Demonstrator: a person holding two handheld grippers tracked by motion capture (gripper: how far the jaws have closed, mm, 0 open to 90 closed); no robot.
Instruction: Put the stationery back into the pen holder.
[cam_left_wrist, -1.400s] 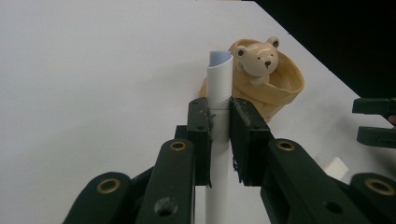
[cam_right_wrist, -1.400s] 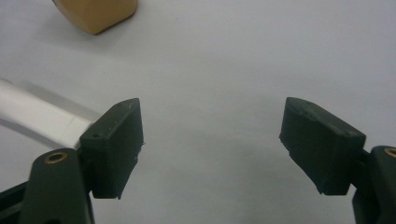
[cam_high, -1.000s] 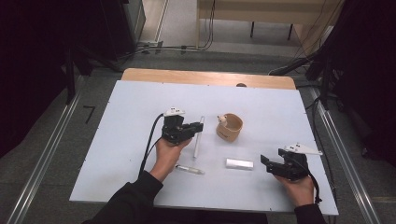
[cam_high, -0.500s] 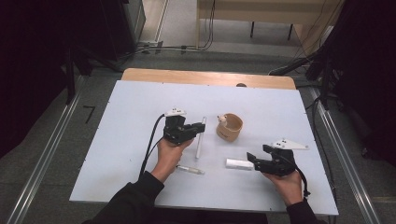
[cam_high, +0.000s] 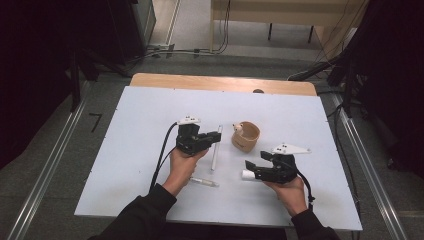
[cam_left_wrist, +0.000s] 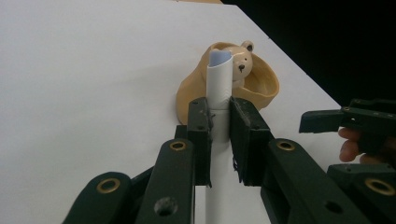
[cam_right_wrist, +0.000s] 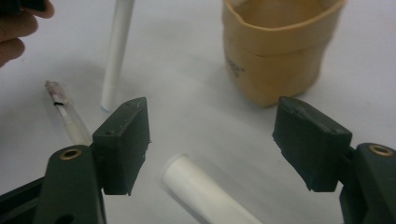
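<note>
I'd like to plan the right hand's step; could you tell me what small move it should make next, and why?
Probably close the right gripper on the short white tube. Its jaws have just been closing, but the pads stand clear of the tube, which lies between them on the table.

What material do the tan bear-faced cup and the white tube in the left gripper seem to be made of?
The tan bear-faced cup looks like glazed ceramic, though moulded plastic is possible: smooth, slightly shiny, thick walls, painted bear face. The white tube clamped in the left gripper seems to be matte plastic or rolled paper: an even, dull white surface with a pale blue end. I cannot tell which.
</note>
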